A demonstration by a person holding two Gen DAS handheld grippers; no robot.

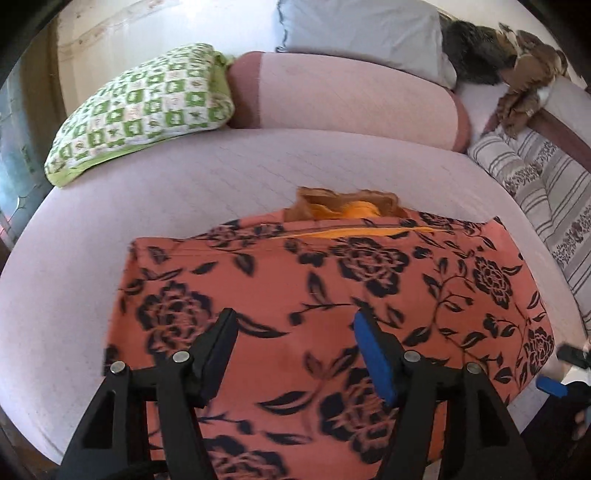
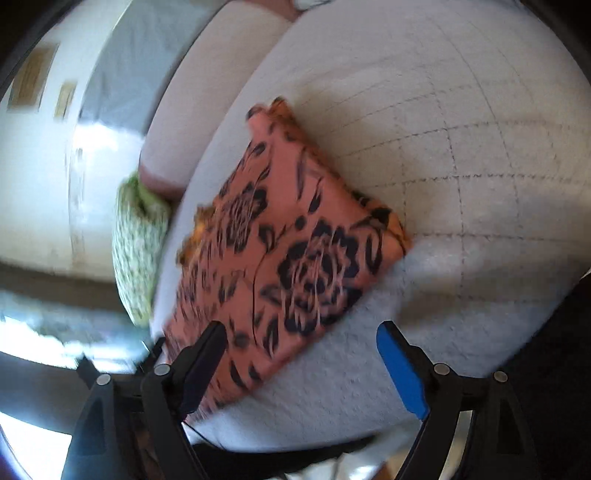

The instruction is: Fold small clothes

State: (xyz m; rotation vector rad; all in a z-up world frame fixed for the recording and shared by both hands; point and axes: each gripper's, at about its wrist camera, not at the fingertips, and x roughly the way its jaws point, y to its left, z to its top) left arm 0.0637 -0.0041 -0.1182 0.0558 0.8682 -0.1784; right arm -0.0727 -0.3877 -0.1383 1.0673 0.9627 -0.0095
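A folded orange garment with black flower print point(image 1: 314, 295) lies on the pale bed sheet point(image 1: 147, 192), with an orange lining showing at its far edge. My left gripper point(image 1: 293, 325) is open just above the garment's near part, holding nothing. In the right wrist view the same garment point(image 2: 288, 251) lies folded on the sheet point(image 2: 461, 147), and the picture is blurred. My right gripper point(image 2: 301, 336) is open and empty over the garment's near corner. The right gripper's blue pad also shows at the right edge of the left wrist view point(image 1: 550, 386).
A green-and-white patterned pillow point(image 1: 147, 107) and a pink bolster point(image 1: 351, 96) lie at the head of the bed. A grey pillow point(image 1: 365, 33), a dark furry blanket point(image 1: 498, 55) and a striped cushion point(image 1: 546, 184) lie to the right. A wall stands at the left in the right wrist view.
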